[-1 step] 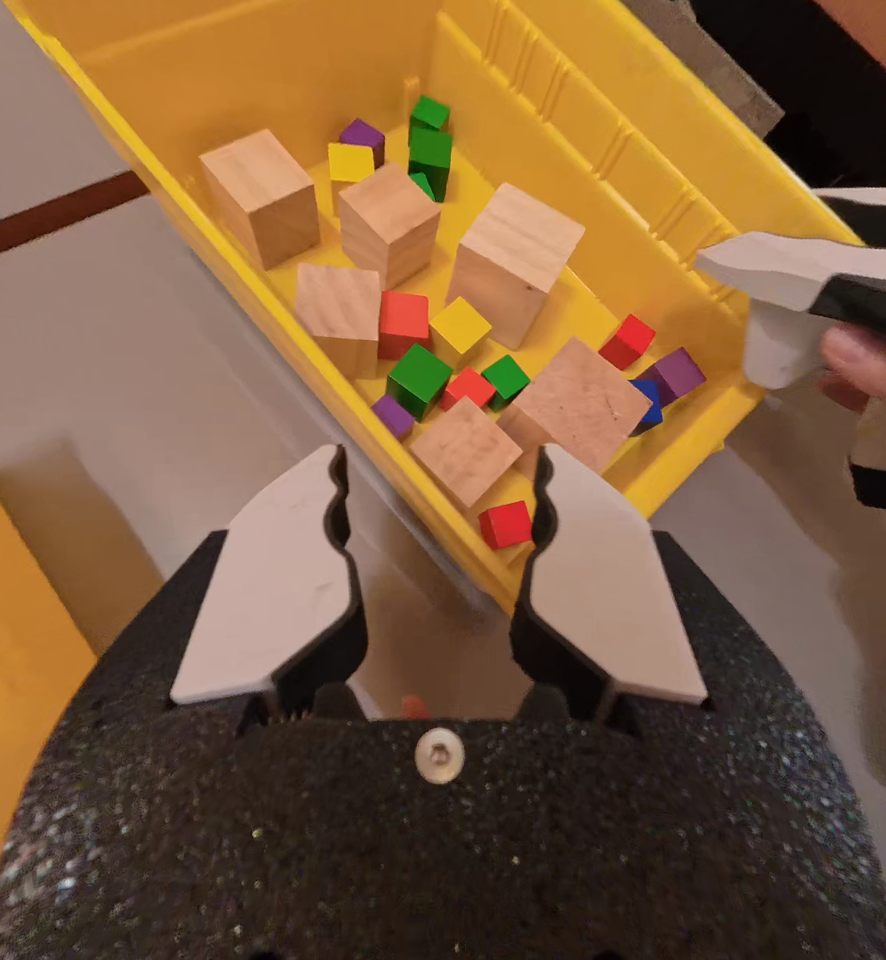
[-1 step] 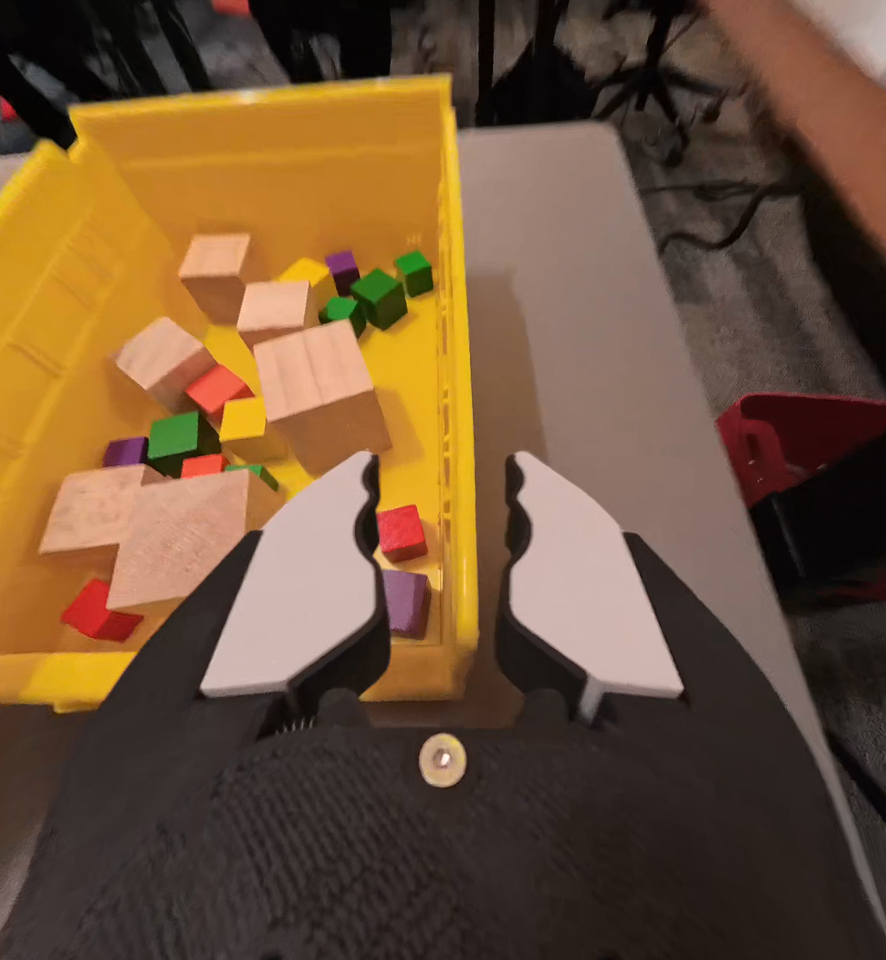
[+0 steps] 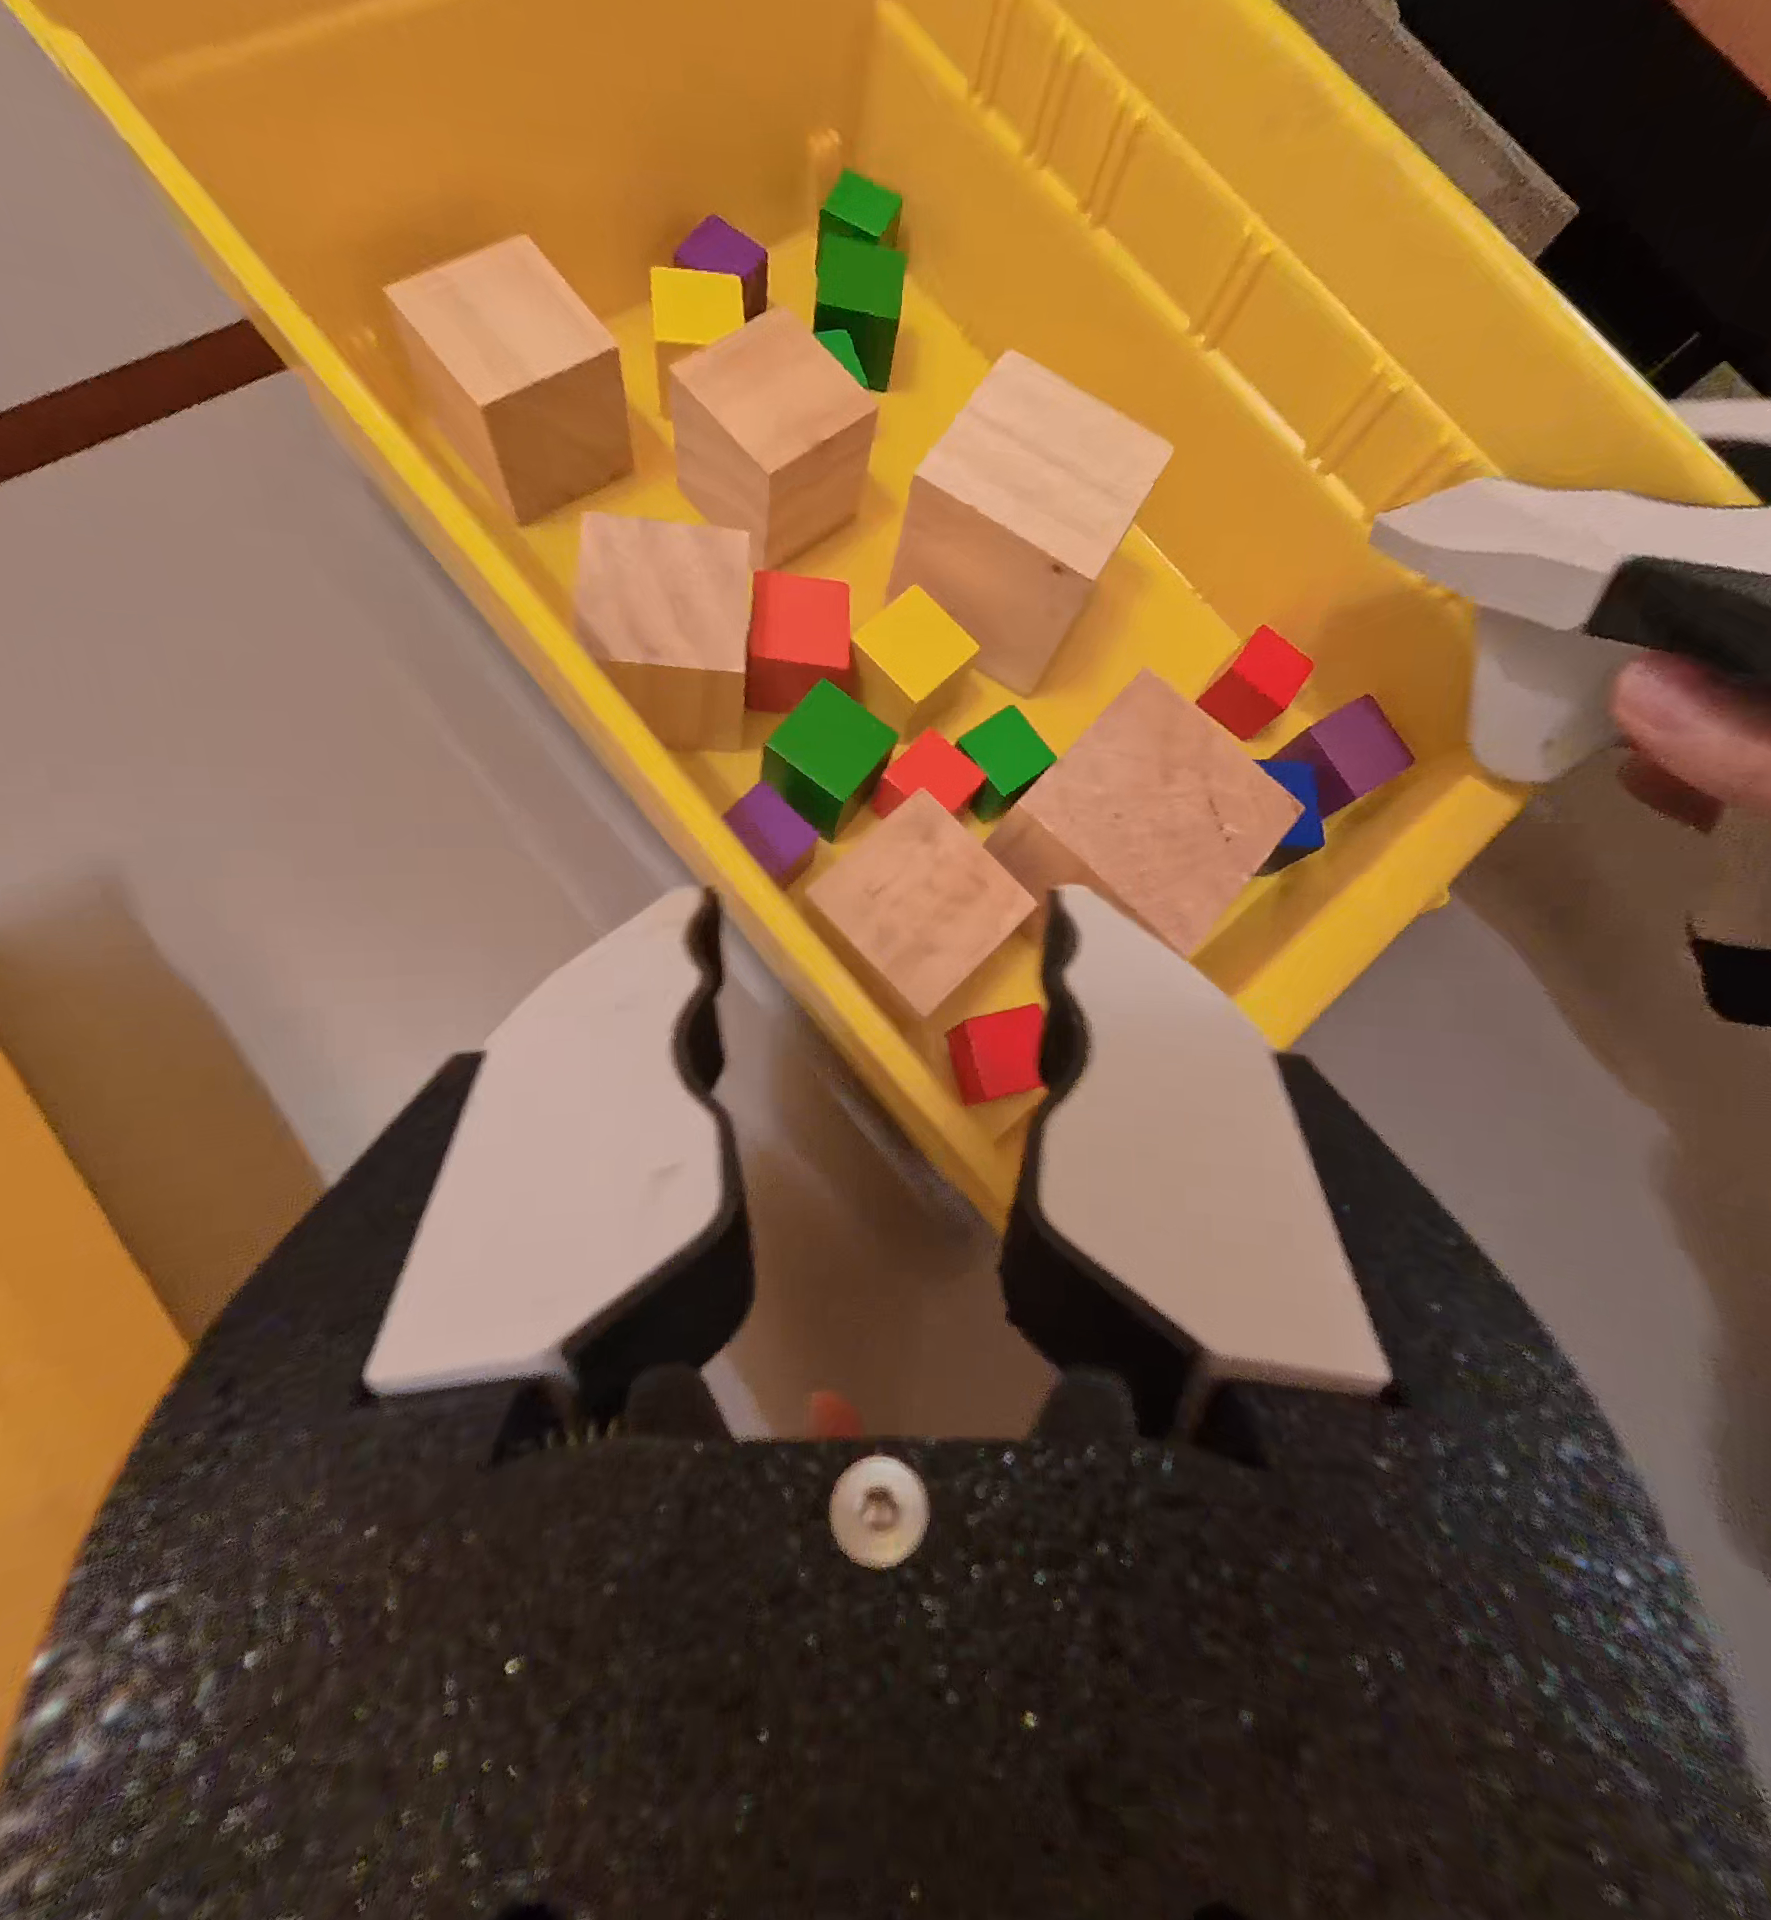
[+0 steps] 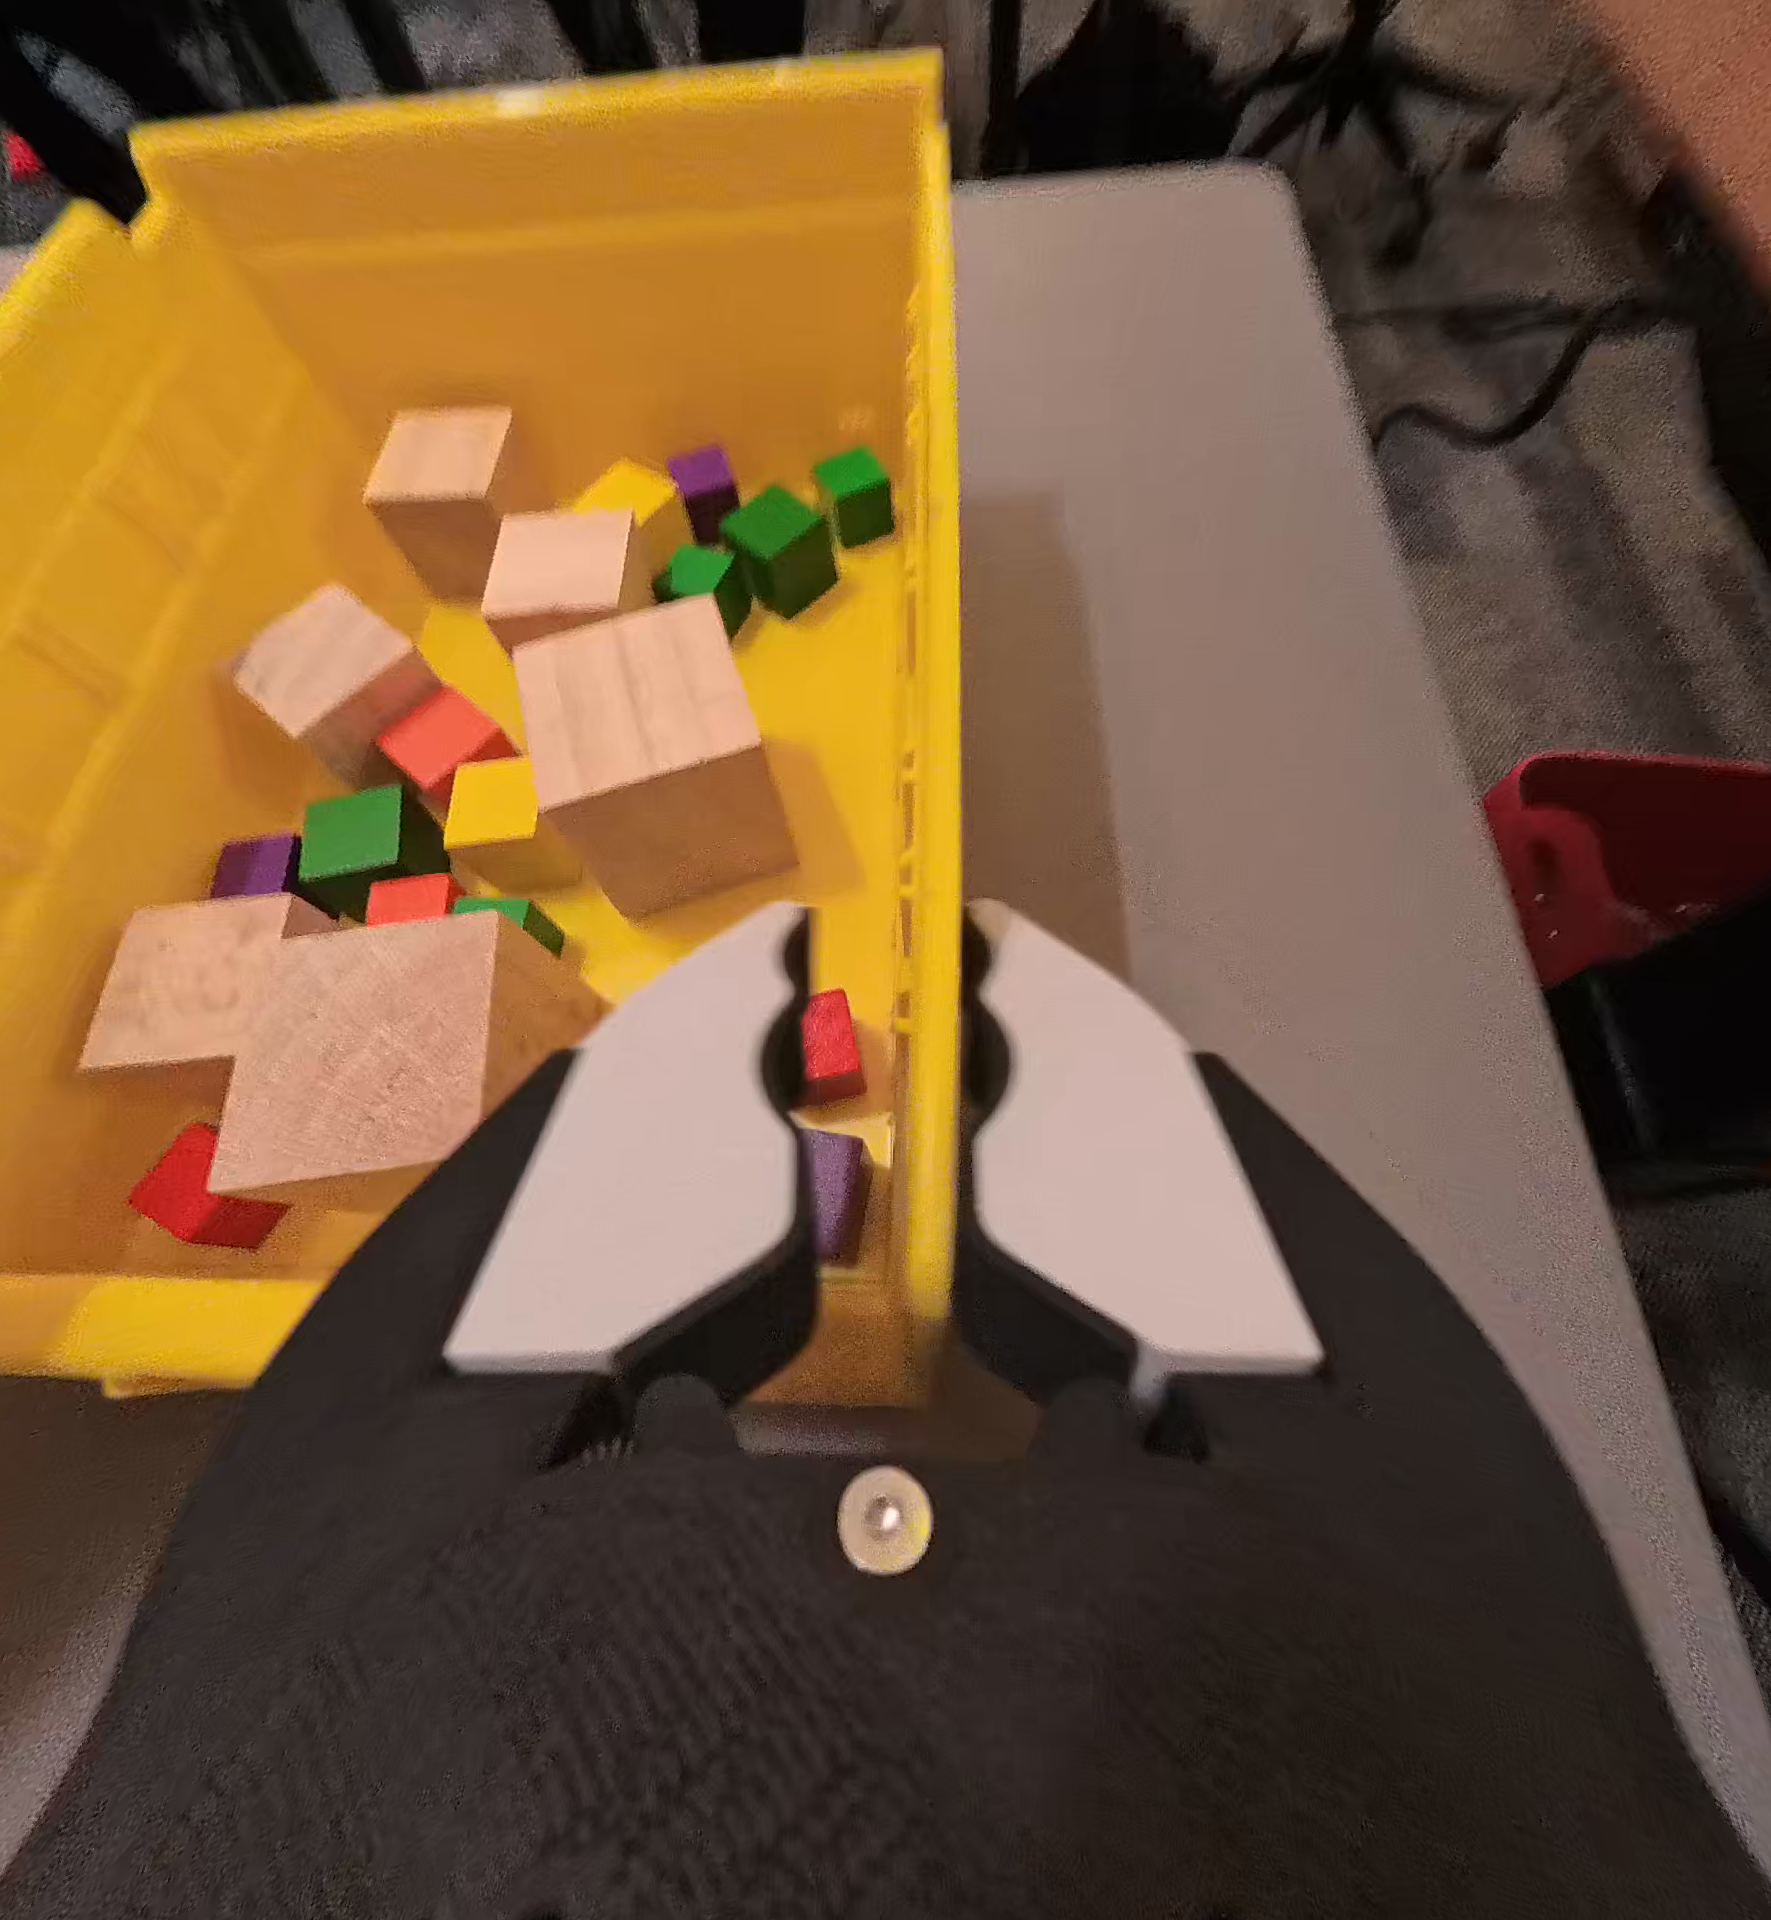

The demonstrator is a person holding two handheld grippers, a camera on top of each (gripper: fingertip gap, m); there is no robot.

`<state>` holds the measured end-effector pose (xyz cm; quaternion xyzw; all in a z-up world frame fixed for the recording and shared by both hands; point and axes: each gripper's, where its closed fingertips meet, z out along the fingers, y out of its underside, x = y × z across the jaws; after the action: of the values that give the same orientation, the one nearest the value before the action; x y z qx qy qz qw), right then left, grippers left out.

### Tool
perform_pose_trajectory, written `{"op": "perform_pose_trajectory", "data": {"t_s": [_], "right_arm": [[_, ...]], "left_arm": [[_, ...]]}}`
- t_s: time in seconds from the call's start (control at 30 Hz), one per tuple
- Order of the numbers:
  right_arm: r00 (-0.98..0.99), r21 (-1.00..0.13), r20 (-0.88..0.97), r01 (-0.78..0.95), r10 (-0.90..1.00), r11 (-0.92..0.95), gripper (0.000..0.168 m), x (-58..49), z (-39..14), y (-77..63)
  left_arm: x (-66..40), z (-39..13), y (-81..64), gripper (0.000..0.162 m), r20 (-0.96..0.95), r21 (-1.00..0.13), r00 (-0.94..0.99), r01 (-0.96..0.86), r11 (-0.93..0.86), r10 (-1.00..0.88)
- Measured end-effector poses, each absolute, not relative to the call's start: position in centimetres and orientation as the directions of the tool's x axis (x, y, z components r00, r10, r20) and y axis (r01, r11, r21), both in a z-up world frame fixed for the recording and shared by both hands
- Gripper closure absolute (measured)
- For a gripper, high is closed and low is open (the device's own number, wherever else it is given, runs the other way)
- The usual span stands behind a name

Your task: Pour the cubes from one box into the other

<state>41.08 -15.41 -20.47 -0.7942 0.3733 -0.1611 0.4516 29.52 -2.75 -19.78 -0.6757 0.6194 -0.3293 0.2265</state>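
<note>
Grey tabletop [image 4: 1224, 644] carries the work. At its near side the yellow bin [image 4: 548, 312] is straddled at opposite walls by both parted, unclenched tongs, left gripper [image 3: 876, 1029] and right gripper [image 4: 886, 1023], seemingly readied for lifting. Wooden and coloured cubes [image 3: 1026, 520] lie inside; beyond the left edge another yellow box [image 3: 19, 1299] waits.

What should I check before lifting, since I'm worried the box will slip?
1. Left gripper astride the yellow box wall: ok.
2. Left gripper clamped: not ok, jaws apart.
3. Right gripper clamped on its wall: not ok, a gap shows at the inner finger.
4. Cubes inside the box: ok.
5. Receiving box in place: cannot tell; only a yellow shape at the left wrist view's edge.
</note>
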Motion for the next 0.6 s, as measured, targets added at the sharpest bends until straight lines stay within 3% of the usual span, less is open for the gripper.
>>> {"op": "perform_pose_trajectory", "data": {"t_s": [0.03,0.1,0.27,0.6], "right_arm": [[0.646,-0.839,-0.087,-0.458,-0.758,-0.294,0.163,41.4,-20.6,-15.6],[0.626,-0.844,-0.144,-0.482,-0.767,-0.234,0.163,41.1,-20.6,-15.5],[0.581,-0.841,-0.078,-0.475,-0.810,-0.260,0.164,38.5,-20.0,-15.4],[0.520,-0.948,0.032,-0.254,-0.854,-0.190,0.164,29.2,-8.0,-11.8]], "left_arm": [[29.7,-20.0,-2.5,0.112,0.149,-0.720,0.035,-0.681,-0.132,-0.988],[30.0,-20.1,-1.8,0.122,0.104,-0.742,0.060,-0.660,-0.117,-0.993],[29.1,-19.7,0.5,0.151,0.033,-0.762,0.195,-0.630,-0.151,-0.980],[21.8,-9.3,5.3,0.156,-0.070,-0.894,0.188,-0.448,-0.023,-0.980]]}}
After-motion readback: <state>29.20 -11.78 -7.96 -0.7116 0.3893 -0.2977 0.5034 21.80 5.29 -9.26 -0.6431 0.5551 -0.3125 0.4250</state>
